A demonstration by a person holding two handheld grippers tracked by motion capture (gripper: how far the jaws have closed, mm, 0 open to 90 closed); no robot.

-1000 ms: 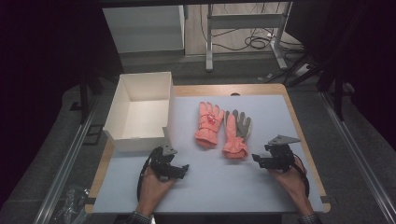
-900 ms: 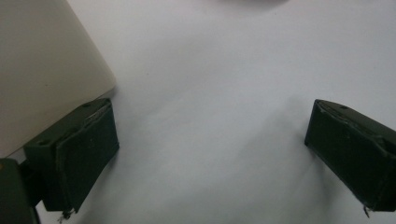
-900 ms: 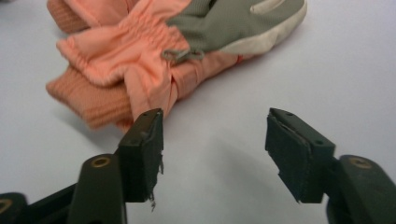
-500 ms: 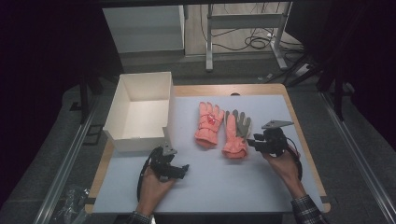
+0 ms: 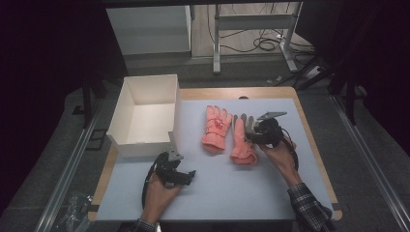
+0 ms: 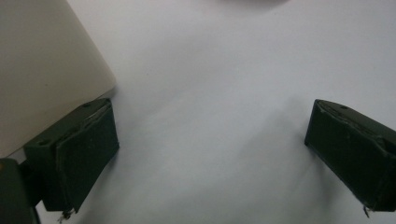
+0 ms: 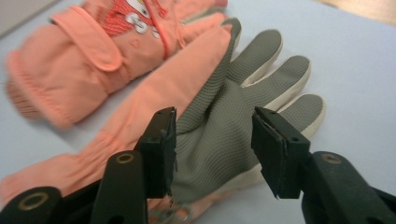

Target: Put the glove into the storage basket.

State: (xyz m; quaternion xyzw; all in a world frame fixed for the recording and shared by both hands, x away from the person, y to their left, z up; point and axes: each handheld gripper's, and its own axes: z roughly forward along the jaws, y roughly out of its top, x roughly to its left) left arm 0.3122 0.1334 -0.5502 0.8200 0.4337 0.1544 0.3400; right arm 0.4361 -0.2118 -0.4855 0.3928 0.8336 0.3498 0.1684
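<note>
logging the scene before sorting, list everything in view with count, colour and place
gloves: 2, salmon pink, mid mat; left one back up, right one grey palm up
box: 1, white, open, far left of the mat
mat: 1, pale blue-grey, on the table
table: 1, wood, its edge shows around the mat
left gripper: 1, black, open, near the box, nothing between its jaws
right gripper: 1, black, open over the grey palm, not pressing it
</note>
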